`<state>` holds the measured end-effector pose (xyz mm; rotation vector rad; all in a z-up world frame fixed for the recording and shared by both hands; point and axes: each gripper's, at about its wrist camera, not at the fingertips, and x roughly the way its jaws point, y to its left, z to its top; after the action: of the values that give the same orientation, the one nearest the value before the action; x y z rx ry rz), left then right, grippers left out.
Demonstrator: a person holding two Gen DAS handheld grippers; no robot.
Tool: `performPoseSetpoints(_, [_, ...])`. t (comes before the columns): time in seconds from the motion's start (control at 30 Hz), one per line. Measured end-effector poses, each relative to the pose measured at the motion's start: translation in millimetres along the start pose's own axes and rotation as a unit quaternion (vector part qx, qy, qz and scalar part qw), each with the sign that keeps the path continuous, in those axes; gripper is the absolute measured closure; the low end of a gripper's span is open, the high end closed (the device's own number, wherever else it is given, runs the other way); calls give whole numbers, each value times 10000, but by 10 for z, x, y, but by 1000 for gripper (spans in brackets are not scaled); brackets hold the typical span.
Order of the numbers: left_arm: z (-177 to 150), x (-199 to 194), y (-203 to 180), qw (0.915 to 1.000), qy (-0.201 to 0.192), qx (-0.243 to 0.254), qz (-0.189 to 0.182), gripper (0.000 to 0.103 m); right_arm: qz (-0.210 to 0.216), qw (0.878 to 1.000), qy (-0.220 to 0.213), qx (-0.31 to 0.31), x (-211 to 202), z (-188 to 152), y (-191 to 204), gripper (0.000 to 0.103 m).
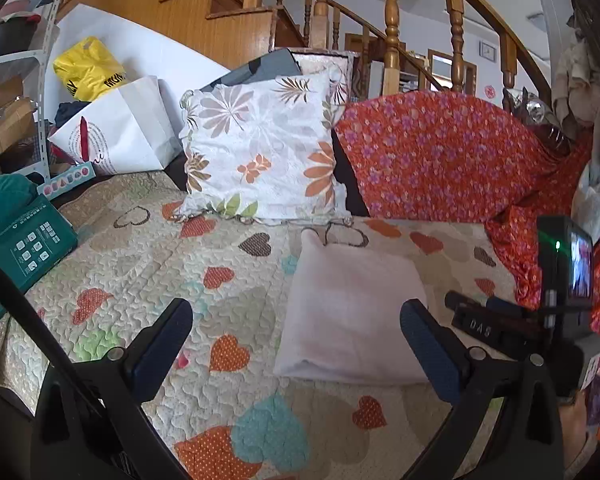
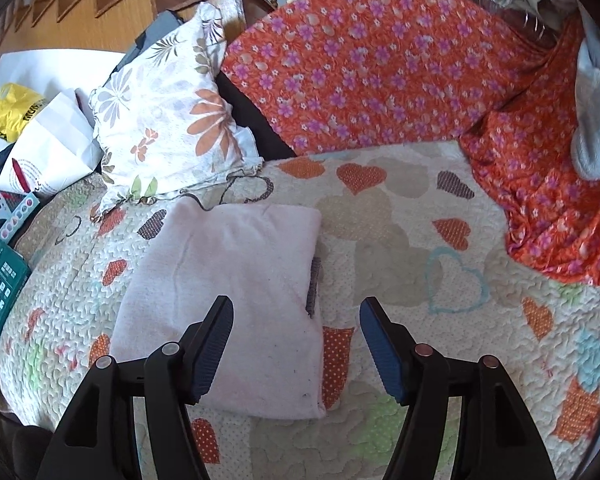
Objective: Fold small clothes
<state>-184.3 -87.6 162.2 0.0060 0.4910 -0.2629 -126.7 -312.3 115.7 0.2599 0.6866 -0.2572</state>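
A pale pink garment (image 1: pixel 352 312) lies folded into a flat rectangle on the heart-patterned quilt (image 1: pixel 148 264). It also shows in the right wrist view (image 2: pixel 236 292), where a grey edge peeks out at its right side. My left gripper (image 1: pixel 296 324) is open and empty, hovering just in front of the garment's left part. My right gripper (image 2: pixel 296 320) is open and empty, straddling the garment's right front edge above the quilt (image 2: pixel 440 208). The right gripper's body (image 1: pixel 540 312) shows at the right of the left wrist view.
A floral cushion (image 1: pixel 260 148) leans behind the garment, beside an orange flowered cloth (image 1: pixel 452 160) draped over the sofa back. A green box (image 1: pixel 24 248), a white paper bag (image 1: pixel 120 128) and a yellow bag (image 1: pixel 88 68) sit at the left. A wooden stair railing (image 1: pixel 392 20) stands behind.
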Motion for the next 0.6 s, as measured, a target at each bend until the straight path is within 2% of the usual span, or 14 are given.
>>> performPoseSetpoints(0.2, [-113, -15, 24, 9994, 187, 242, -133, 0, -189, 9998, -2, 110, 3, 1, -23, 32])
performPoseSetpoints(0.37, [-101, -139, 156, 9996, 40, 230, -187, 0, -363, 9989, 125, 253, 19, -107, -57, 32])
performPoseSetpoints(0.6, [-14, -295, 484, 9996, -198, -73, -178, 0, -436, 9979, 338, 335, 44, -325, 49, 32])
